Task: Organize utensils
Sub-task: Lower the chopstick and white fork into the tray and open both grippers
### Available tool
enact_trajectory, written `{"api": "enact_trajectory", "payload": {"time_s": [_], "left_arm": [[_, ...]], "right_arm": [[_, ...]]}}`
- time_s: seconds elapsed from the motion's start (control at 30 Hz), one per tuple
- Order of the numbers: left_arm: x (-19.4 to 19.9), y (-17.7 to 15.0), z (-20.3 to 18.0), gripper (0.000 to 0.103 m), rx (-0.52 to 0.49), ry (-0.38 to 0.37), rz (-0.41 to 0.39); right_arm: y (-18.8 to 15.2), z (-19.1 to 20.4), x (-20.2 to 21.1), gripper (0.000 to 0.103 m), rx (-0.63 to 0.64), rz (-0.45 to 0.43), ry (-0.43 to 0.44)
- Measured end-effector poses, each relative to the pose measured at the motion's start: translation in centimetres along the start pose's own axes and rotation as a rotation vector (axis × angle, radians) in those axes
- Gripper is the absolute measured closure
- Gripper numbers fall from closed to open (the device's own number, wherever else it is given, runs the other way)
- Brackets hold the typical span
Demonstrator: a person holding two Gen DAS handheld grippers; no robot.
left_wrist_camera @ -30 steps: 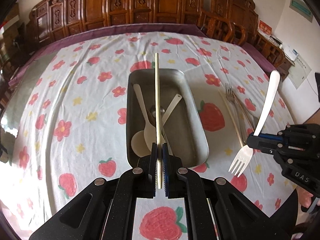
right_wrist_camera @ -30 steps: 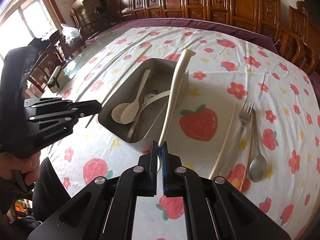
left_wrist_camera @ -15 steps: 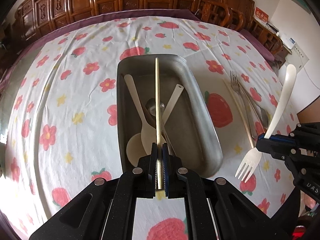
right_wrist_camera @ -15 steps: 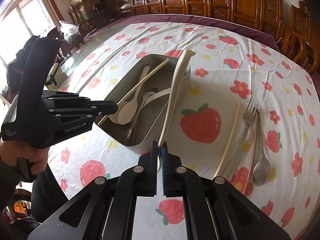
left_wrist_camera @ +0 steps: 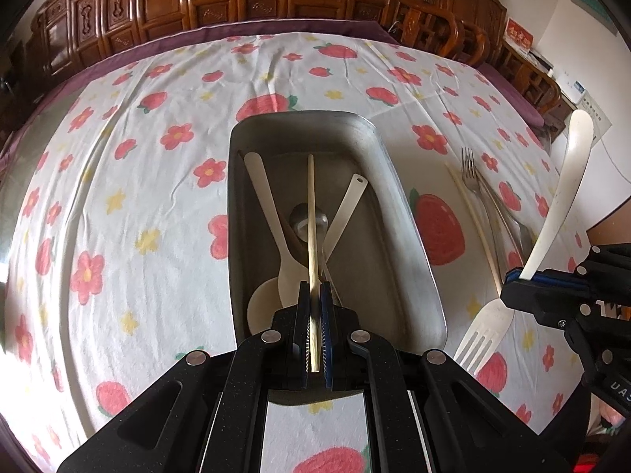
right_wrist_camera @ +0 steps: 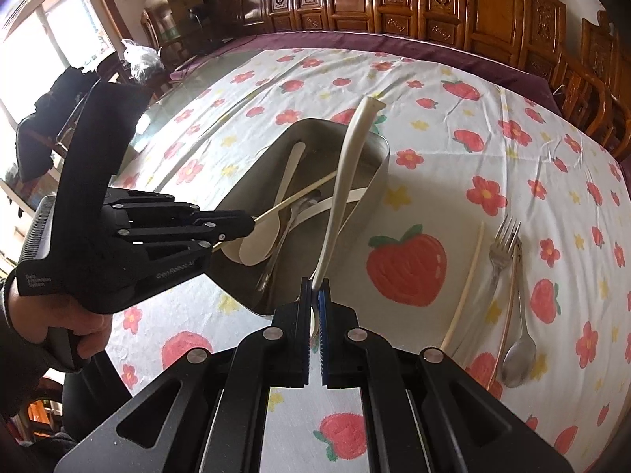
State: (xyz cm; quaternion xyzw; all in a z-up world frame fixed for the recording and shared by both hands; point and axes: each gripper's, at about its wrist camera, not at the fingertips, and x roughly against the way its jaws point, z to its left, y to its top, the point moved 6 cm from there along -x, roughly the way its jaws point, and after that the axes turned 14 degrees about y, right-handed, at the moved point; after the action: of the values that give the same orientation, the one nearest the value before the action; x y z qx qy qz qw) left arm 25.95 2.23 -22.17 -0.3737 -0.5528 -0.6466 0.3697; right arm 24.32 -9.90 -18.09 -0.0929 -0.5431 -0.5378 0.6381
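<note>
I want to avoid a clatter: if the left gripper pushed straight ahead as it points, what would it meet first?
Probably the white spoons in the metal tray, just beyond the left gripper holding the chopstick; depth is unclear.

tray (left_wrist_camera: 398,205): brushed metal, dull sheen
chopstick (left_wrist_camera: 311,216): pale wood (matt)
tablecloth (left_wrist_camera: 130,197): printed cloth, creased

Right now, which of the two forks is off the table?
The white fork, clamped in the right tongs with its tines pointing down. The metal fork lies on the cloth beside the metal spoon.
</note>
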Motion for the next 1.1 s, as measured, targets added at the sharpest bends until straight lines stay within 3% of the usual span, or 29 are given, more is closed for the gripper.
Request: {"api": "enact_trajectory", "payload": {"time_s": [0.17, 0.33, 0.63, 0.7, 0.83, 1.1], "left_arm": [[-0.1, 0.4, 0.2, 0.098, 0.013, 0.007, -0.002], [0.6, 0.6, 1.2, 0.083, 0.035, 0.015, -0.020], [3.1, -0.5, 4.7, 0.077, 0.080, 0.052, -0.069], [3.6, -0.7, 5.4, 0.077, 0.087, 0.060, -0.077], [4.4, -0.8, 6.8, 0.066, 0.101, 0.078, -0.101], [5.4, -1.0, 8.5, 0.065, 0.126, 0.095, -0.117]], "right_arm": [[0.5, 0.2, -0.1, 0.098, 0.005, 0.000, -0.001], [1.3, 0.5, -0.5, 0.098, 0.022, 0.008, 0.004], [3.9, 1.9, -3.0, 0.098, 0.081, 0.039, 0.006], [4.4, 1.9, -4.2, 0.098, 0.094, 0.065, 0.002], [4.9, 1.6, -6.5, 0.099, 0.115, 0.135, -0.017], [5.5, 0.0, -9.8, 0.098, 0.089, 0.246, -0.022]]}}
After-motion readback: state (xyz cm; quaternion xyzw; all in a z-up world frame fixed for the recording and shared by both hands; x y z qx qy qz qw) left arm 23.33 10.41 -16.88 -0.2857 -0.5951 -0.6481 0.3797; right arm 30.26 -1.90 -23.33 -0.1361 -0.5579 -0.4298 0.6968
